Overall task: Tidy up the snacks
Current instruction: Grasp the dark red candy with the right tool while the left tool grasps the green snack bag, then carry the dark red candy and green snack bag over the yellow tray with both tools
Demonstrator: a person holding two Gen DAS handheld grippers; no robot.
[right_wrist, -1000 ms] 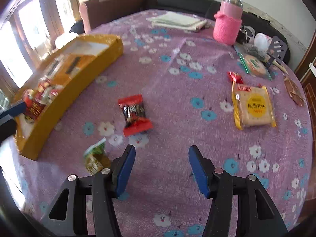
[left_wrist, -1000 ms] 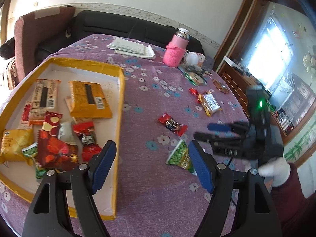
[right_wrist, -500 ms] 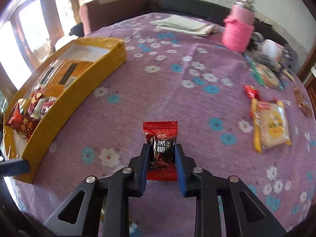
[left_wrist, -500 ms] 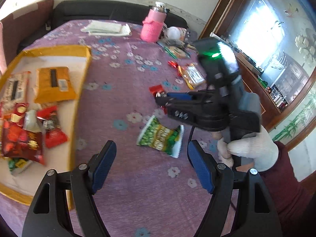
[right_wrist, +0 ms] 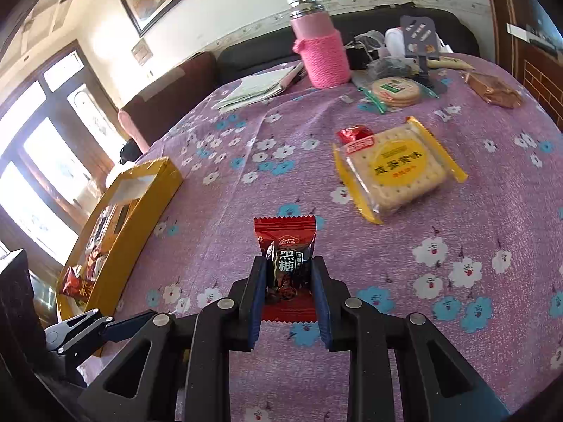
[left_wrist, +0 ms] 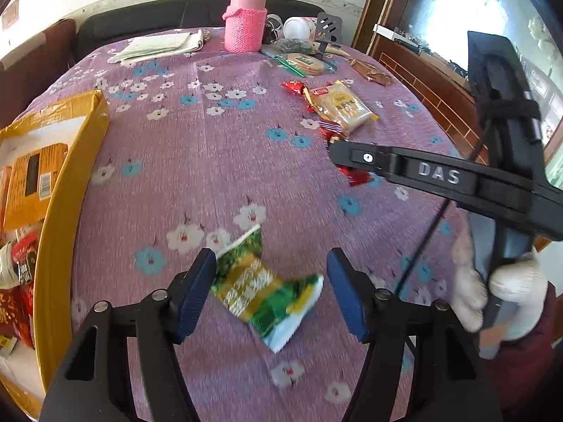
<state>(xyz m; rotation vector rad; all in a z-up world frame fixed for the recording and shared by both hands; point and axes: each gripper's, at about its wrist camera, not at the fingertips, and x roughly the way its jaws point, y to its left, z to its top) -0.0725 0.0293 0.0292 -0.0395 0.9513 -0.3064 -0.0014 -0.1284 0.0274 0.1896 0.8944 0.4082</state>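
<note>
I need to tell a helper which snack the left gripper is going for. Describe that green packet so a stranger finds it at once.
On the purple flowered tablecloth, look just right of the yellow cardboard box, near the table's front edge. The green packet lies flat between the open fingers of the left gripper, whose jaws have just been closing. It is the only green-and-yellow crumpled wrapper lying here; nearby sweets are red.

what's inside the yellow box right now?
The yellow box holds an orange packet and red snack wrappers in the left wrist view. Its wall and the frame edge hide the rest.
</note>
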